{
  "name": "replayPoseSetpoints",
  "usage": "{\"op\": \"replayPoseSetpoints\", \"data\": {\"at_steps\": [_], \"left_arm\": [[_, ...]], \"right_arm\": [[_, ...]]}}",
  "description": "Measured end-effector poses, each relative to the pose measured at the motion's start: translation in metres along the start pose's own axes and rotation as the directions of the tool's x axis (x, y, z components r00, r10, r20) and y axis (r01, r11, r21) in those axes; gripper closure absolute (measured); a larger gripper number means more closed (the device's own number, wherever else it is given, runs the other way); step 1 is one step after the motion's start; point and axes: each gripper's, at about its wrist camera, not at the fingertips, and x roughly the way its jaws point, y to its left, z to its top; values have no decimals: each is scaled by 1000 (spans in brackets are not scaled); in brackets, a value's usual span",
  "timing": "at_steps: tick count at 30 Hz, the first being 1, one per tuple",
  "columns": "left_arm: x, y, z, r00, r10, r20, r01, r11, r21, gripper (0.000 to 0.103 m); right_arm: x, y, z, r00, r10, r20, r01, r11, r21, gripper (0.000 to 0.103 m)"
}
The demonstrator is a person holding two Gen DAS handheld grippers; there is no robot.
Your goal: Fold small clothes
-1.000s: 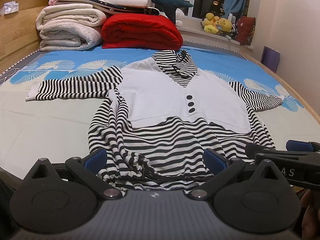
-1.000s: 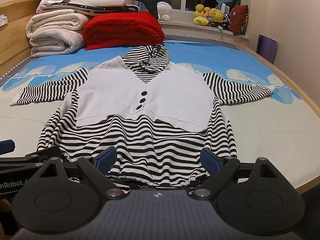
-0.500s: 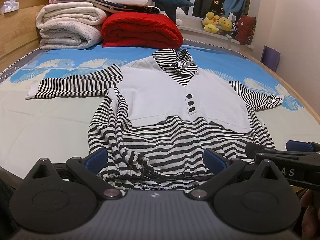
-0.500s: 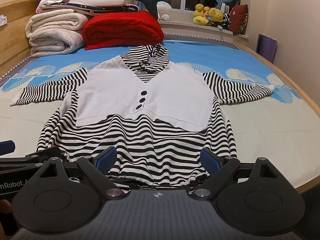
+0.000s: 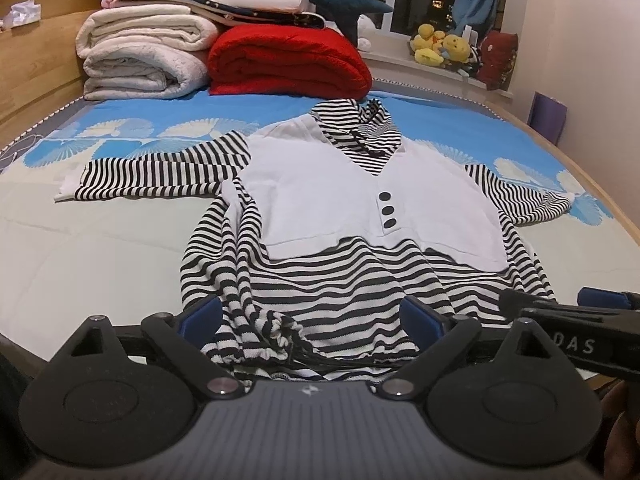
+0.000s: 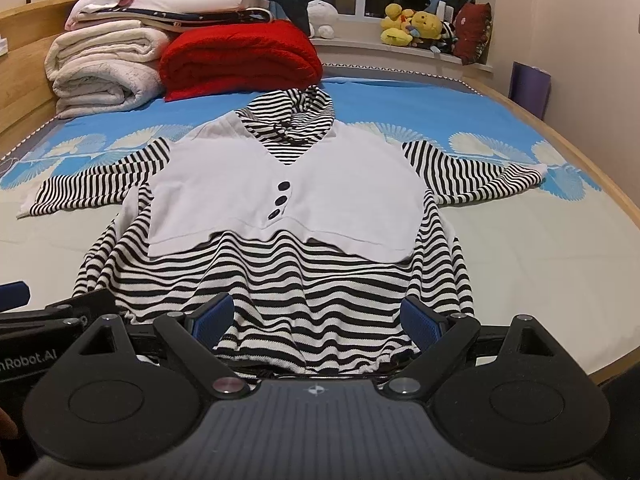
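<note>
A small black-and-white striped top with a white vest front and three dark buttons [image 5: 360, 208] [image 6: 288, 204] lies face up on the bed, sleeves spread to both sides. Its hem is bunched near the front edge. My left gripper [image 5: 312, 316] is open, its blue pads either side of the crumpled left part of the hem. My right gripper [image 6: 316, 320] is open over the right part of the hem. Neither holds cloth. The right gripper's body shows at the right of the left wrist view [image 5: 568, 320].
Folded white blankets [image 5: 144, 56] and a red blanket [image 5: 288, 60] are stacked at the head of the bed. A wooden bed frame [image 6: 592, 128] rims the mattress. Plush toys [image 6: 416, 24] sit on the window ledge. The front edge of the bed is just below both grippers.
Nothing has visibly changed beyond a slight shift of the left wrist view; both grippers stay open over the hem.
</note>
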Motion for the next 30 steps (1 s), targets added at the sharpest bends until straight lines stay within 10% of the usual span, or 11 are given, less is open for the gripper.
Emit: {"op": "replayPoseSetpoints", "data": {"at_steps": [10, 16, 23, 30], "left_arm": [[10, 4, 9, 1000, 13, -9, -13, 1000, -10, 12], [18, 17, 34, 1000, -7, -1, 7, 999, -51, 41], [35, 64, 113, 995, 14, 103, 4, 986, -166, 53], [129, 155, 215, 990, 77, 119, -41, 959, -281, 56]], "right_arm": [[13, -7, 8, 1000, 0, 17, -1, 999, 33, 21], [15, -13, 29, 998, 42, 40, -44, 999, 32, 30], [-1, -11, 111, 948, 19, 317, 0, 998, -60, 30], [43, -5, 190, 915, 111, 387, -100, 994, -49, 30]]}}
